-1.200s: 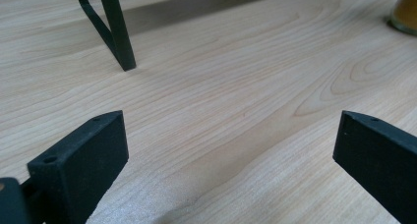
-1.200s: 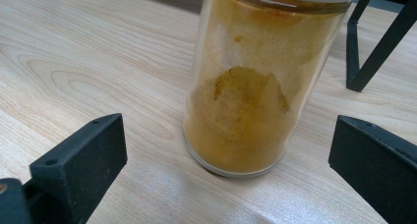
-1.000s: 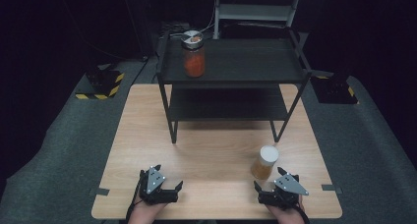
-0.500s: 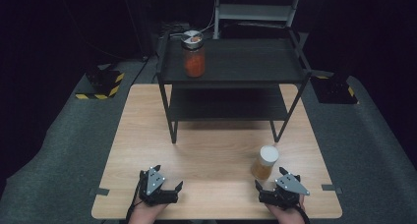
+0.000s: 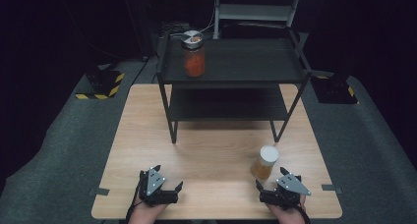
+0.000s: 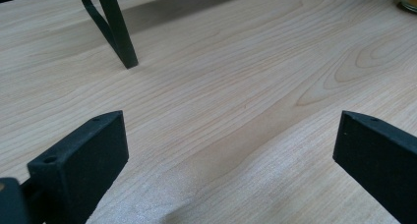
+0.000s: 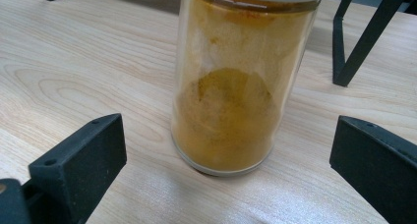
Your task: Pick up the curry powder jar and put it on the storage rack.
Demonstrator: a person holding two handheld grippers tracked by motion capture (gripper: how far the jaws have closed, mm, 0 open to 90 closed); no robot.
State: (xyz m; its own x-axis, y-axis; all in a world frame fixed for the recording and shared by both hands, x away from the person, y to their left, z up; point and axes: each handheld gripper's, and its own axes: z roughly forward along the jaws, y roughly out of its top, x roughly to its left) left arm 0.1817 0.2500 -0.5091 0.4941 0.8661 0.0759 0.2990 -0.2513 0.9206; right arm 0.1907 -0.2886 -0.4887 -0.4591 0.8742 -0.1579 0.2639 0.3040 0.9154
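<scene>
Two tools wide open, right tool (image 7: 228,170) facing yellow spice jar (image 7: 241,86), left tool (image 6: 231,165) over bare table (image 6: 236,86)

From above we saw a brightly lit surface (image 5: 216,135) ringed by near-black surroundings, light falling from overhead. The rack (image 5: 231,62) cast a soft shadow beneath itself. That view was slightly soft and grainy. In the gripper views the wood grain was sharp and evenly lit, while the jar (image 7: 241,81) showed mild glare and the near jaws blurred slightly.
</scene>
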